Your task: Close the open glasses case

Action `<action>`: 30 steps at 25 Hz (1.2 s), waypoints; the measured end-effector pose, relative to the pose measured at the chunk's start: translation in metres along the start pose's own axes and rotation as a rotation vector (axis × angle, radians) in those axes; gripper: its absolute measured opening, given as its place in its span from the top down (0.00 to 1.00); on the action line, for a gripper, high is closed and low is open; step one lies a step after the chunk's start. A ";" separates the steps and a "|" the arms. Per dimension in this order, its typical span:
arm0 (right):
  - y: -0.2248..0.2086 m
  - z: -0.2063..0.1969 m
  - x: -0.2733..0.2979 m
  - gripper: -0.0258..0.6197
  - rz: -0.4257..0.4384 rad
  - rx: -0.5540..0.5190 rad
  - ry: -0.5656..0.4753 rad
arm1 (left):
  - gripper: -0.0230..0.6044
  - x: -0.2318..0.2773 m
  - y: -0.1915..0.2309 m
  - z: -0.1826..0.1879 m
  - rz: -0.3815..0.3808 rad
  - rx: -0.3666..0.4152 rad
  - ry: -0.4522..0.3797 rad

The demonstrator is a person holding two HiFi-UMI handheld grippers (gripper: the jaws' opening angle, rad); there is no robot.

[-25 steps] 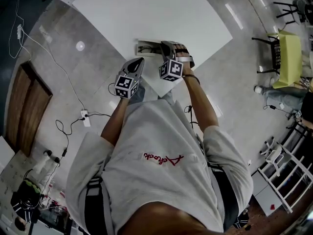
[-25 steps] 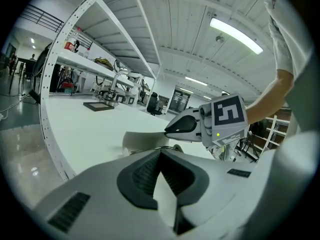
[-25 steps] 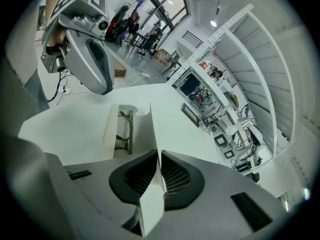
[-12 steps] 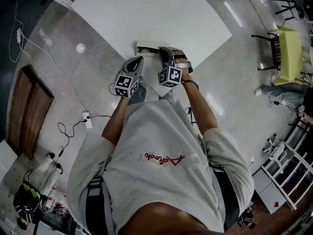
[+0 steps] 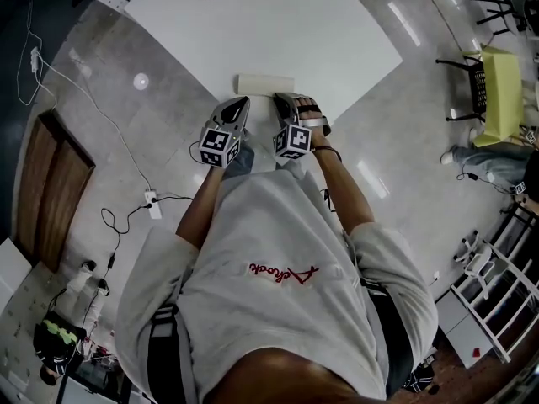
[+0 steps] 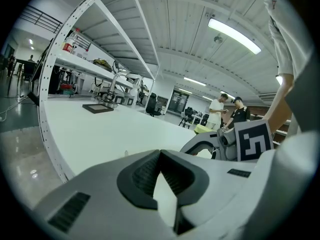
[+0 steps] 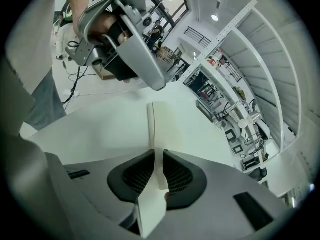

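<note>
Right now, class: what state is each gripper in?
Left gripper: closed, empty.
Right gripper: jaws just opening, white glasses case between them, ungripped.

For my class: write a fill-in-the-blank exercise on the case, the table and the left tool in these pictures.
The case lies on a ___ table.
The case is ___, not open.
The left tool holds ___.
Missing words: white; closed; nothing.
</note>
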State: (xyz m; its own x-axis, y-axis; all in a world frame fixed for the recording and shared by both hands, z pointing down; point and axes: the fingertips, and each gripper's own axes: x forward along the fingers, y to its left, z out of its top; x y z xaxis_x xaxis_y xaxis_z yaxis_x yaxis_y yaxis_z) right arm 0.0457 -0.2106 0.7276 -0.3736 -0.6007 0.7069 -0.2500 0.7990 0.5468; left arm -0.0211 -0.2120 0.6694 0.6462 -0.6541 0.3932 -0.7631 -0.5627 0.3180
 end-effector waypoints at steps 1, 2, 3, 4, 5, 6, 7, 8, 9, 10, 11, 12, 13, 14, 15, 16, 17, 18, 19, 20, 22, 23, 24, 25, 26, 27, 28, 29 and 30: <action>0.001 0.000 0.000 0.87 0.000 0.006 0.000 | 0.93 0.000 0.001 0.001 0.001 0.001 0.000; 0.001 0.000 0.000 0.87 -0.001 0.011 -0.001 | 0.93 -0.001 0.001 0.001 0.002 0.002 0.000; 0.000 0.000 0.000 0.87 -0.002 0.013 -0.002 | 0.93 -0.001 0.002 0.001 0.002 0.004 0.000; 0.000 0.000 0.000 0.87 -0.002 0.014 -0.003 | 0.93 -0.001 0.002 0.001 0.002 0.005 0.001; 0.000 0.000 0.000 0.87 -0.001 0.014 -0.003 | 0.93 -0.001 0.002 0.001 0.002 0.007 0.002; 0.000 0.000 0.000 0.87 0.001 0.014 -0.002 | 0.93 -0.001 0.002 0.002 0.001 0.007 0.002; 0.000 0.001 0.000 0.87 0.004 0.018 -0.001 | 0.93 -0.001 0.001 0.002 0.000 0.008 0.003; 0.001 0.002 0.000 0.87 0.008 0.027 0.000 | 0.93 -0.001 0.001 0.002 -0.002 0.009 0.004; 0.001 0.002 -0.001 0.89 0.007 0.038 -0.001 | 0.93 0.000 0.001 0.002 -0.004 0.010 0.004; 0.001 0.003 -0.002 0.91 0.003 0.048 -0.003 | 0.93 0.000 0.001 0.002 -0.007 0.011 0.004; 0.001 0.003 -0.004 0.95 -0.004 0.056 -0.007 | 0.93 0.001 0.000 0.002 -0.010 0.012 0.004; 0.001 0.004 -0.005 0.95 -0.011 0.061 -0.012 | 0.93 0.001 -0.001 0.002 -0.012 0.013 0.004; 0.000 0.005 -0.007 0.95 -0.016 0.066 -0.016 | 0.93 0.002 -0.002 0.002 -0.014 0.015 0.004; -0.002 0.005 -0.008 0.95 -0.022 0.071 -0.018 | 0.93 0.003 -0.002 0.003 -0.016 0.017 0.003; -0.004 0.005 -0.008 0.95 -0.029 0.078 -0.020 | 0.93 0.003 -0.003 0.003 -0.018 0.018 0.002; -0.006 0.005 -0.009 0.95 -0.037 0.088 -0.022 | 0.93 0.004 -0.004 0.004 -0.020 0.020 0.001; -0.009 0.006 -0.010 0.95 -0.047 0.106 -0.026 | 0.93 0.005 -0.005 0.004 -0.022 0.022 0.001; -0.012 0.006 -0.011 0.95 -0.056 0.136 -0.031 | 0.93 0.005 -0.006 0.004 -0.024 0.023 0.001; -0.015 0.007 -0.012 0.95 -0.065 0.180 -0.036 | 0.93 0.005 -0.007 0.003 -0.026 0.025 0.002; -0.020 0.006 -0.013 0.95 -0.074 0.242 -0.039 | 0.93 0.005 -0.007 0.003 -0.027 0.026 0.004; -0.033 0.003 -0.016 0.95 -0.097 0.429 -0.051 | 0.93 0.003 -0.005 0.002 -0.029 0.027 0.007; -0.042 0.002 -0.018 0.95 -0.108 0.544 -0.065 | 0.93 0.003 -0.004 0.003 -0.029 0.029 0.006; -0.051 0.001 -0.021 0.95 -0.118 0.658 -0.087 | 0.93 0.002 -0.003 0.004 -0.031 0.030 0.003; -0.059 0.001 -0.023 0.95 -0.126 0.754 -0.115 | 0.93 0.001 -0.002 0.005 -0.033 0.033 0.001; -0.067 0.004 -0.026 0.95 -0.129 0.825 -0.147 | 0.93 0.001 -0.001 0.007 -0.035 0.036 -0.001; -0.073 0.007 -0.028 0.95 -0.126 0.879 -0.181 | 0.93 0.002 0.000 0.009 -0.038 0.039 -0.003; -0.077 0.011 -0.030 0.95 -0.121 0.923 -0.213 | 0.93 0.002 0.001 0.011 -0.039 0.041 -0.006; -0.081 0.014 -0.032 0.95 -0.119 0.964 -0.241 | 0.93 0.003 0.002 0.013 -0.041 0.041 -0.011; -0.084 0.017 -0.033 0.95 -0.120 1.004 -0.267 | 0.93 0.003 0.002 0.016 -0.044 0.042 -0.016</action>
State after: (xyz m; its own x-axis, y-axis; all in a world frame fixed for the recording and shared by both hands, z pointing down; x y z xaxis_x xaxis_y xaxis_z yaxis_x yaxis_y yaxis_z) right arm 0.0640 -0.2574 0.6502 -0.4518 -0.7493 0.4841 -0.8800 0.4634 -0.1040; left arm -0.0205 -0.2235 0.6576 0.6795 -0.6363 0.3654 -0.7329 -0.6118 0.2976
